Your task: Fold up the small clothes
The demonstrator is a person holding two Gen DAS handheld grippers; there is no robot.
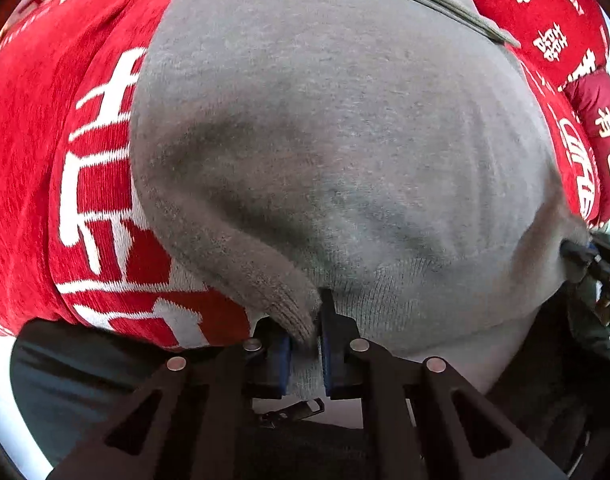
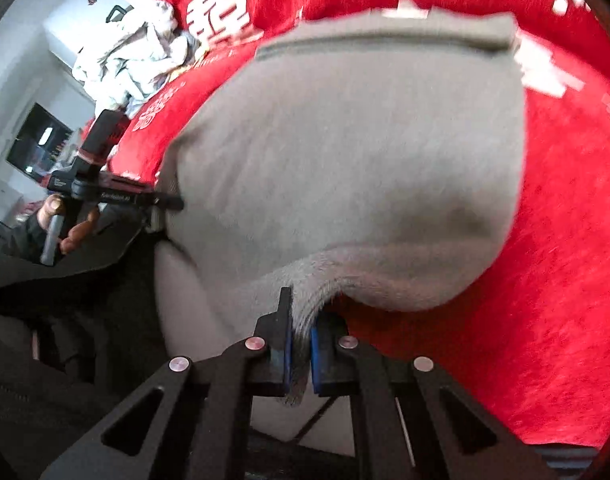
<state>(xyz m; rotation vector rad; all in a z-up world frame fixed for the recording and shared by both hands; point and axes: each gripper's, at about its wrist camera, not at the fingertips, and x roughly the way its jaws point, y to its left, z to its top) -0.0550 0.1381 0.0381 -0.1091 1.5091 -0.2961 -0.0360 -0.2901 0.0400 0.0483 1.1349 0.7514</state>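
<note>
A grey knit garment (image 1: pixel 337 152) lies spread on a red printed blanket (image 1: pixel 29 168) — the left gripper (image 1: pixel 305 340) and right gripper (image 2: pixel 299 344) each clamped on what looks like its near hem.

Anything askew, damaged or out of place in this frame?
Nothing stands out. The left gripper and right gripper each pinch a near corner of the grey garment, which lies on the red blanket. No tear or stain shows.
</note>
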